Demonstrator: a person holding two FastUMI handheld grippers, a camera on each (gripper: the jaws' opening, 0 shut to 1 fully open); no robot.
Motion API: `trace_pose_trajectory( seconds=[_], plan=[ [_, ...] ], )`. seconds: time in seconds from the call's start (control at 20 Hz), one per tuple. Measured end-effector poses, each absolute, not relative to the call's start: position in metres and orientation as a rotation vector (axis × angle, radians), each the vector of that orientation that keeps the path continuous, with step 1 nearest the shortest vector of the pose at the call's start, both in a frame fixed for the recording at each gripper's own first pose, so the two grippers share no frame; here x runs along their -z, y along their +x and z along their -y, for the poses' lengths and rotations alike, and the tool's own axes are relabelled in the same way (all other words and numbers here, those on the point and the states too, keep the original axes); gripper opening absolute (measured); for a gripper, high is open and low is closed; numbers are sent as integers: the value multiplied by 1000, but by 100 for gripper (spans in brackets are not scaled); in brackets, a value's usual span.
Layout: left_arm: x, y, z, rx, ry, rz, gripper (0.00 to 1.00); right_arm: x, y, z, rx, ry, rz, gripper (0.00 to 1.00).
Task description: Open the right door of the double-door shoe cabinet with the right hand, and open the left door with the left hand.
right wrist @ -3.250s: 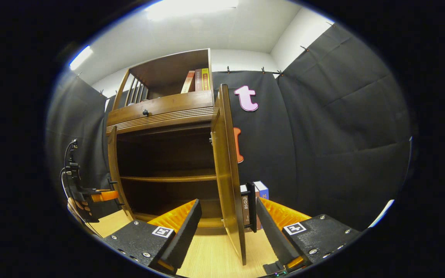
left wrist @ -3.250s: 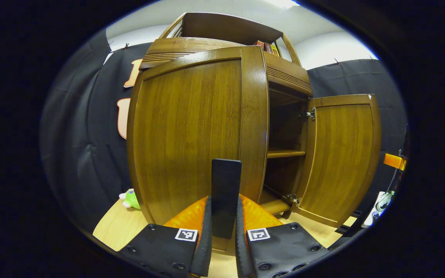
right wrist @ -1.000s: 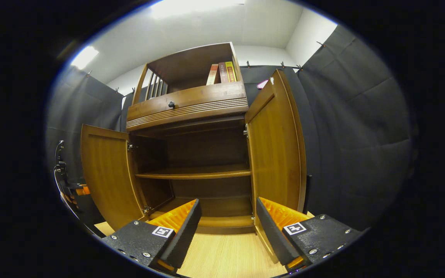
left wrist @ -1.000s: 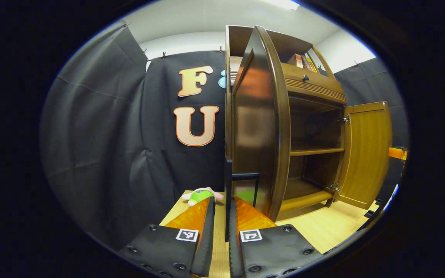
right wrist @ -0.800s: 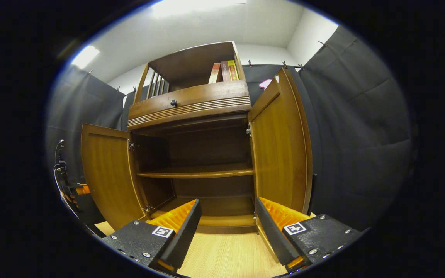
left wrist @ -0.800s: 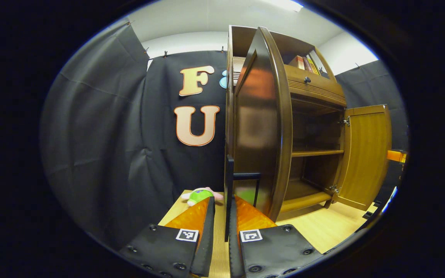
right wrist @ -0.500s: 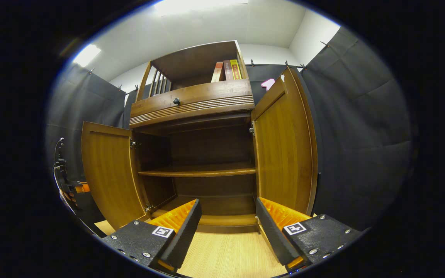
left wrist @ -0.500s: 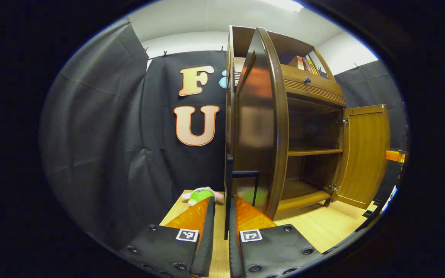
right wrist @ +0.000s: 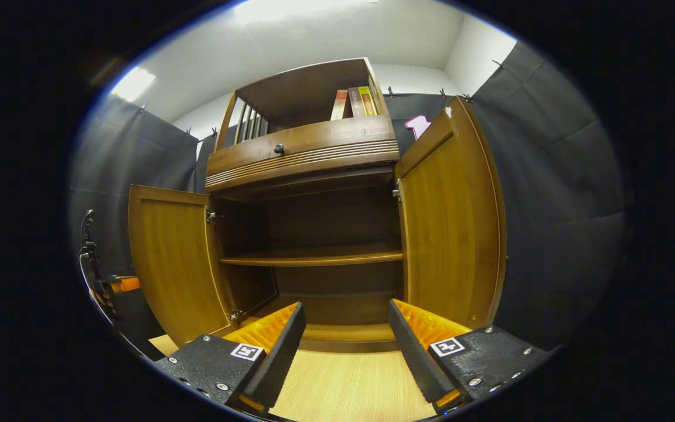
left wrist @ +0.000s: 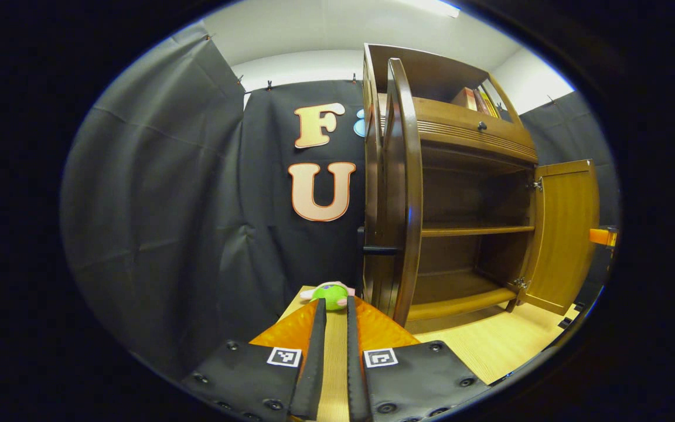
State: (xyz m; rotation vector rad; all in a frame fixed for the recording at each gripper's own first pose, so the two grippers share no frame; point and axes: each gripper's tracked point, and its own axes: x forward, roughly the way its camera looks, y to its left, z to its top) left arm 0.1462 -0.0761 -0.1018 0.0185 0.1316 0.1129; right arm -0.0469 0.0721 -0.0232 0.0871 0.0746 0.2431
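Note:
The brown wooden shoe cabinet [right wrist: 308, 153] stands with both doors swung out. In the right gripper view the left door [right wrist: 176, 258] and the right door [right wrist: 452, 223] frame the bare inner shelf [right wrist: 314, 258]. My right gripper [right wrist: 346, 308] is open wide in front of the cabinet, with nothing between its fingers. In the left gripper view the left door [left wrist: 399, 193] is edge-on, and its black handle [left wrist: 379, 249] is beyond my fingertips. My left gripper [left wrist: 336, 302] is open by a narrow gap and holds nothing. The right door [left wrist: 566, 228] hangs open farther off.
A green plush toy [left wrist: 330, 293] lies on the light wooden floor [left wrist: 490, 351] just past my left fingertips, beside the cabinet. Books [right wrist: 355, 101] stand on the top shelf above a drawer knob [right wrist: 279, 149]. The other gripper's orange part [right wrist: 120, 285] shows at the far left.
My left gripper has let go of the left door's handle and drawn back from it, leaving the door wide open. The right gripper stays open, shifted slightly before the cabinet.

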Motion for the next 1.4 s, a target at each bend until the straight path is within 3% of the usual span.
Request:
trace_pose_trajectory(
  seconds=[0.1, 0.15, 0.25, 0.35, 0.4, 0.5, 0.55, 0.6, 0.65, 0.7, 0.75, 0.8, 0.85, 0.9, 1.0, 1.05, 1.2, 1.4],
  plan=[
    [91, 135, 84, -120, 27, -117, 19, 23, -45, -71, -244, 92, -77, 88],
    [86, 130, 89, -122, 26, -109, 19, 23, -45, -70, -244, 97, -78, 88],
    [71, 123, 105, -110, 13, -81, 28, 21, -45, -67, -242, 100, -76, 88],
    [58, 118, 126, -78, 3, -58, 25, 20, -45, -63, -235, 100, -71, 88],
    [52, 119, 140, -58, 6, -48, 19, 18, -44, -61, -233, 101, -70, 88],
    [39, 119, 160, -41, 28, -36, 31, 16, -45, -58, -231, 99, -70, 88],
    [34, 120, 169, -42, 37, -29, 19, 14, -45, -56, -228, 94, -70, 88],
    [27, 122, 177, -41, 42, -20, 25, 12, -45, -53, -224, 88, -69, 99],
    [22, 124, 186, -37, 42, -14, 25, 10, -45, -51, -222, 82, -69, 88],
    [19, 127, 195, -34, 28, -14, 19, 9, -45, -49, -221, 78, -67, 88],
    [18, 130, 207, -15, 14, -20, 19, 7, -46, -47, -221, 75, -66, 88],
    [17, 131, 216, -8, 4, -25, 29, 5, -45, -45, -218, 74, -63, 88],
    [14, 134, 220, -14, 7, -28, 40, 2, -46, -44, -217, 73, -60, 99],
    [10, 137, 225, -18, 16, -25, 47, 1, -45, -42, -215, 72, -57, 88],
    [5, 143, 235, -24, 31, -20, 62, -1, -43, -38, -211, 72, -55, 88],
    [3, 145, 241, -18, 35, -19, 69, -2, -43, -36, -209, 73, -57, 99],
    [-1, 149, 256, 0, 49, -19, 77, -5, -40, -30, -199, 75, -58, 99],
    [-5, 153, 271, 27, 64, -24, 96, -14, -36, -24, -181, 68, -46, 100]
  ],
)
